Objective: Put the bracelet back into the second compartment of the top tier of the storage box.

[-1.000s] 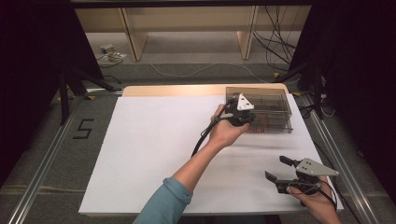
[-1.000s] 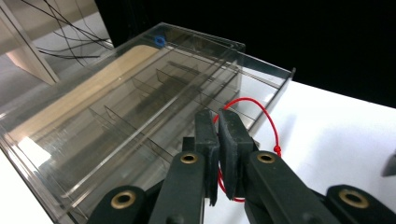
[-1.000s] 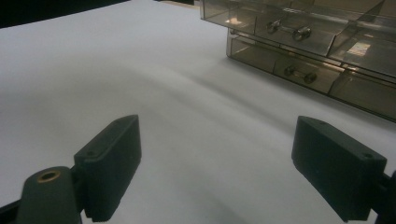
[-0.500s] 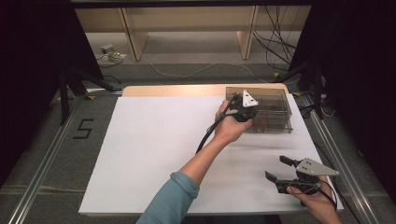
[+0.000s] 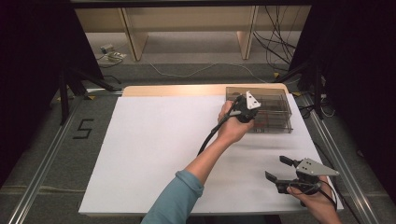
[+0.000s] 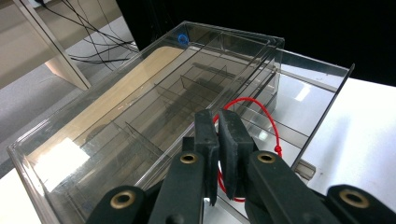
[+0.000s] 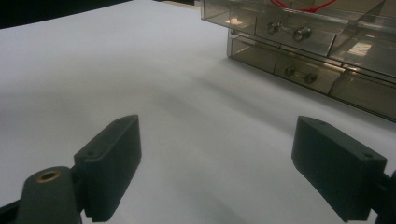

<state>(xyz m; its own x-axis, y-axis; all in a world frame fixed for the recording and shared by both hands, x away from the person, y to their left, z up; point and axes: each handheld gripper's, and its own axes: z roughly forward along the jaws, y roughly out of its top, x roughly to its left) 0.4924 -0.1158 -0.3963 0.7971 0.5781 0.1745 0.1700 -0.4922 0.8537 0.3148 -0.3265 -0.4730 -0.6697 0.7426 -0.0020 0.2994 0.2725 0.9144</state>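
Note:
A clear smoky plastic drawer box (image 5: 275, 100) stands at the table's far right. Its upper drawer (image 6: 308, 100) is pulled out. My left gripper (image 5: 243, 112) hovers at the box's near left corner, and in the left gripper view its jaws (image 6: 218, 140) are shut on a thin red loop (image 6: 243, 99) that arcs over the pulled-out drawer. Near the table's front right, my right gripper (image 5: 280, 169) is open above the white surface with nothing between its fingers (image 7: 112, 163). From there the box (image 7: 303, 37) shows its drawer fronts with small metal knobs, and the red loop (image 7: 303, 7) lies on top.
A white sheet (image 5: 163, 149) covers the table, with a wooden strip (image 5: 173, 90) along its far edge. Metal rails (image 5: 42, 172) run along both sides. Cables and wooden shelf legs lie on the floor beyond. A "5" is marked on the floor at the left.
The left hand has shifted slightly up and toward the box with its jaws still shut. The right hand has kept still.

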